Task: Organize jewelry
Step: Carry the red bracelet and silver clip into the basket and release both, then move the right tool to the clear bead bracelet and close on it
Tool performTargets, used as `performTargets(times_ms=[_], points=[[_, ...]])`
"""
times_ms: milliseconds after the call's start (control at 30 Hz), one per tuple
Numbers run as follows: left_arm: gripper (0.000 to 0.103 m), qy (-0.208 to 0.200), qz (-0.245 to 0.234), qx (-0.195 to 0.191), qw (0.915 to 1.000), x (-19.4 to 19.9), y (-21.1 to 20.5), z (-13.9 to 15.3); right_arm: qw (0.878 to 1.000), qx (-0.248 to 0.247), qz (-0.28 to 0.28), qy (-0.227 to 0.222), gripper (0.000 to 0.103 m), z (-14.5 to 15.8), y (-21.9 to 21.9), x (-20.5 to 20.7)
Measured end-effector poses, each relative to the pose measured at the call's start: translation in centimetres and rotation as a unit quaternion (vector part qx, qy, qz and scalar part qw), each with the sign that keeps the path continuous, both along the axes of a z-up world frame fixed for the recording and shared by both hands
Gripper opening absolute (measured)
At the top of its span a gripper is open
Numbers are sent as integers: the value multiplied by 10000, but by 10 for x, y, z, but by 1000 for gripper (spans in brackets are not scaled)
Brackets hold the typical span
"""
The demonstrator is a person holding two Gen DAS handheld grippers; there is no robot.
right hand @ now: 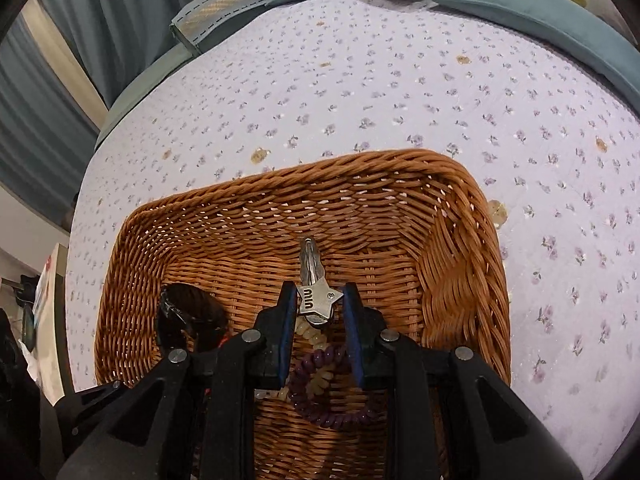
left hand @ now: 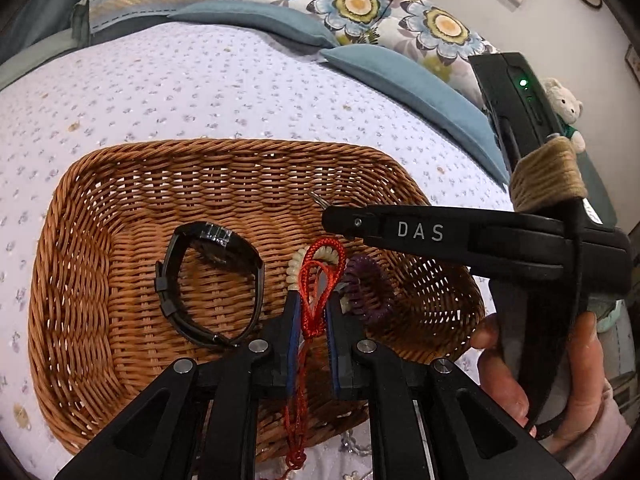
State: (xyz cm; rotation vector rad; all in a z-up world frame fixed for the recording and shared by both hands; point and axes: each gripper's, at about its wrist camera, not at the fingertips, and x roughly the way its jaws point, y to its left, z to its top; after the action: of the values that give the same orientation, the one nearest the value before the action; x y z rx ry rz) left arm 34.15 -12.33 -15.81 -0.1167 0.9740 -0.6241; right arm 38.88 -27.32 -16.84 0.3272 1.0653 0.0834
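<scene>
The bed (left hand: 200, 92) under my tongs wears a pale lilac cover sprigged with small flowers, with teal and big-flowered pillows (left hand: 360, 4) banked at twelve o'clock. On it sits the brown wicker basket (left hand: 80, 280), the largest thing in reach, and both my tongs are over it.

My right tongs (right hand: 320, 300) are clamped on a silver star-shaped hair clip (right hand: 318, 300), pads pressing its two side points; the star reads "miu" stamped sideways, with a tiny stone beside the letters, and its prong points to twelve o'clock above the basket floor. From my left camera the right tool crosses in from three o'clock, "DAS" in white on its black arm, my hand (left hand: 560, 380) wrapped round its grip.

My left tongs (left hand: 312, 312) stand nearly together, pinched on a red knotted cord (left hand: 316, 280) whose loop rises ahead of the pads and whose tail hangs back toward six o'clock.

In the basket lie a black wristwatch (left hand: 208, 284) at nine o'clock of the cord, a purple coil hair tie (left hand: 368, 292) at three o'clock, and a cream coil hair tie (left hand: 296, 264) just behind the loop.
</scene>
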Motion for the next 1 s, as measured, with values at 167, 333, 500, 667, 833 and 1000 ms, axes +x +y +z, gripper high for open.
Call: performTargets(times_ms=[167, 333, 500, 667, 833, 1000], points=[[29, -21, 41, -205, 9998, -11, 18, 13, 9998, 150, -1, -101, 29, 11, -7, -13], [40, -250, 234, -625, 9975, -33, 52, 40, 9994, 168, 79, -297, 33, 33, -6, -39], [45, -500, 453, -829, 9943, -59, 88, 70, 9972, 255, 206, -678, 33, 65, 0, -84], [56, -786, 660, -963, 9900, -95, 129, 93, 9936, 105, 304, -1079, 39, 85, 11, -136], [56, -783, 745, -1013, 9890, -122, 150, 93, 9904, -38, 361, -1330, 46, 86, 20, -188], [56, -641, 744, -999, 9901, -143, 157, 75, 9913, -126, 451, -1231, 46, 64, 29, -219]])
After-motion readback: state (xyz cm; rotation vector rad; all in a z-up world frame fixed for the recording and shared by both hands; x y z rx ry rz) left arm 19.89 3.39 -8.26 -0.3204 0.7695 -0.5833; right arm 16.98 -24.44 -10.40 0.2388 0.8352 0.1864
